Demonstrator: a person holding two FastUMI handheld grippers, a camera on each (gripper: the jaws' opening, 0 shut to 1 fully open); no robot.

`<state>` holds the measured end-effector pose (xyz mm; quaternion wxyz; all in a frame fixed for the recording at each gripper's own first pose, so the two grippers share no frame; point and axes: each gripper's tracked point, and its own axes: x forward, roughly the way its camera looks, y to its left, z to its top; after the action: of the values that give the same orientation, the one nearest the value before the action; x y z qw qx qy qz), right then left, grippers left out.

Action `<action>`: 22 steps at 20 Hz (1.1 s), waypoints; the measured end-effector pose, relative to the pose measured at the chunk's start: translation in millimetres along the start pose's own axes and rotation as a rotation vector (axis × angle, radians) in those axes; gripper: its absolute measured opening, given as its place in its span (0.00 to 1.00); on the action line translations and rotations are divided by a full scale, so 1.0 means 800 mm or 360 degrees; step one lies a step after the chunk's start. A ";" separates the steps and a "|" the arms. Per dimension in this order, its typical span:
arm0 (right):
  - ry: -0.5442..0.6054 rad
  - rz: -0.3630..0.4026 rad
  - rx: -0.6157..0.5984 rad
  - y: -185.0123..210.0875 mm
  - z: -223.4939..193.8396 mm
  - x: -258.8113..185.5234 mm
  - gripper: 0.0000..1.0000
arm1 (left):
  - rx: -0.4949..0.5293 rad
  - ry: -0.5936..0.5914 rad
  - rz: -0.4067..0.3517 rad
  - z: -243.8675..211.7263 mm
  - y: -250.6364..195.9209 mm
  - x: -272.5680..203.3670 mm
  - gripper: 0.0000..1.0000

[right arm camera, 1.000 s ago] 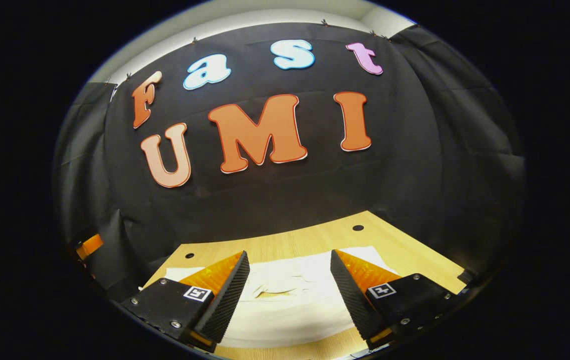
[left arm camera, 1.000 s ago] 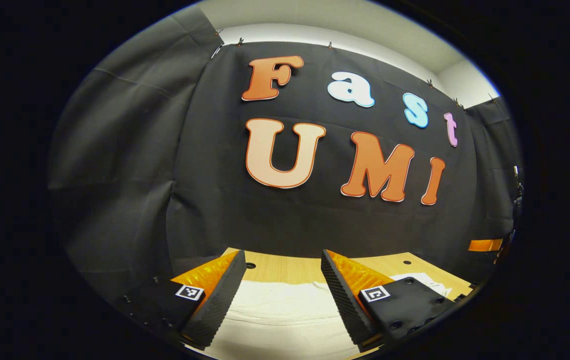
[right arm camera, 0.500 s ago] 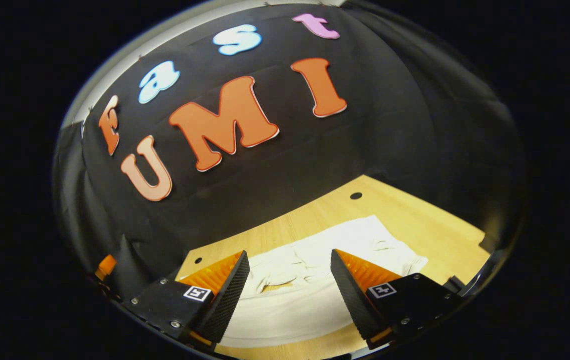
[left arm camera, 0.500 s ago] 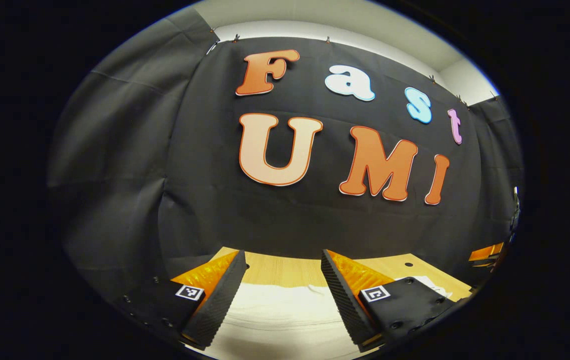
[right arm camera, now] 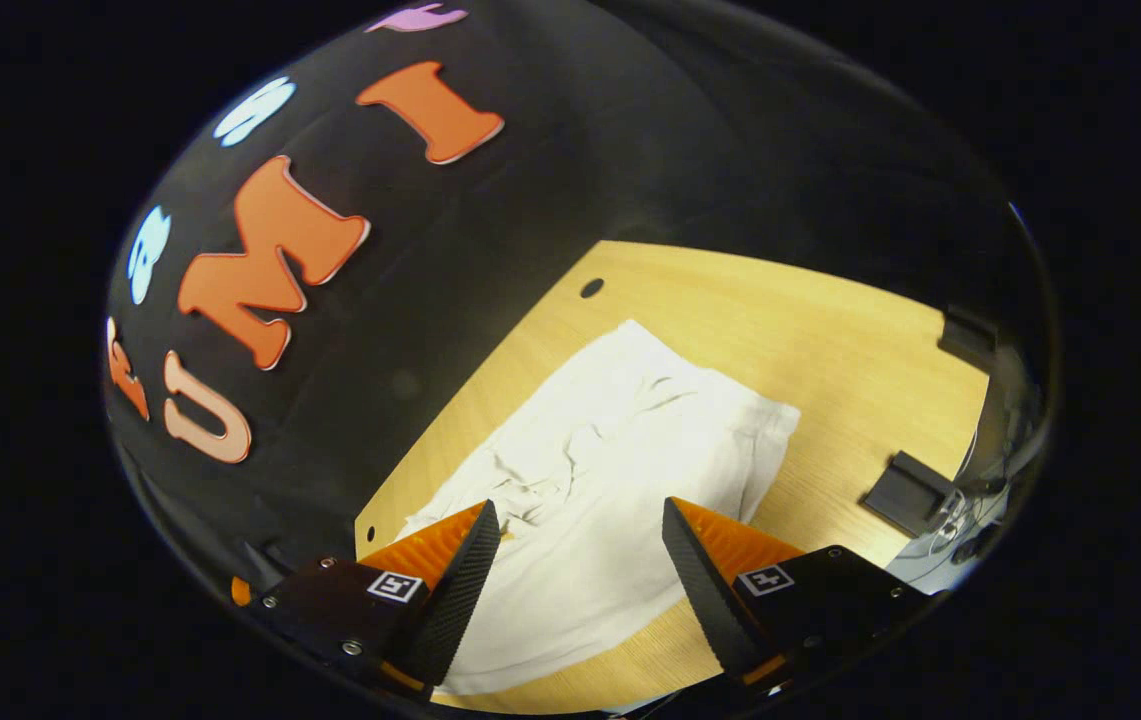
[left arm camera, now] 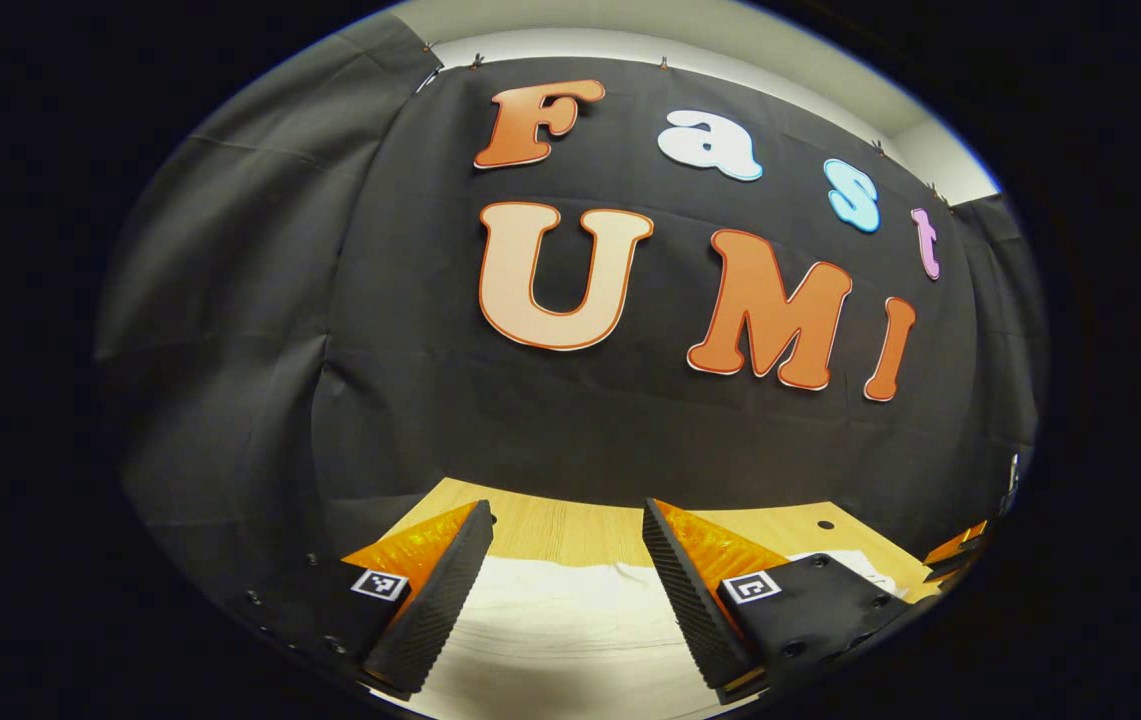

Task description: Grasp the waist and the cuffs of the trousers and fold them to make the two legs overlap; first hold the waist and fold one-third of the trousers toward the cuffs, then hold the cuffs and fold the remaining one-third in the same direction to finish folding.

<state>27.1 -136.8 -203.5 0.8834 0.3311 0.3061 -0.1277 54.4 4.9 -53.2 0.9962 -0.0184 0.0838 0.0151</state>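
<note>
Right gripper [right arm camera: 570, 585] gapes wide above white trousers [right arm camera: 610, 470]; left gripper [left arm camera: 565, 590], equally wide, hovers over them

Each hand-held gripper [right arm camera: 570, 545] has black screwed mounts with square markers.

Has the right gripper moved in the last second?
Yes. The right gripper has tilted and rolled: the table and white trousers now show far more fully, the wall slanting away up-left.
</note>
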 end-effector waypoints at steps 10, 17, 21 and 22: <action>0.0228 -0.0247 0.0371 -0.097 -0.043 0.055 0.99 | 0.0010 0.0059 0.0086 -0.015 0.018 0.012 0.98; 0.0310 -0.0272 0.0451 -0.104 -0.058 0.082 0.99 | -0.0027 0.0094 0.0157 -0.025 0.038 0.010 0.98; 0.0332 -0.0259 0.0448 -0.095 -0.058 0.096 0.97 | -0.0076 0.0111 0.0202 -0.031 0.053 0.005 0.98; 0.0340 -0.0264 0.0443 -0.094 -0.059 0.098 0.96 | -0.0076 0.0112 0.0216 -0.033 0.058 0.002 0.98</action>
<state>34.1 -163.7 -318.7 0.7780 0.4353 0.4038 -0.2054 50.1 50.0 -80.7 0.9886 -0.0371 0.1195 0.0840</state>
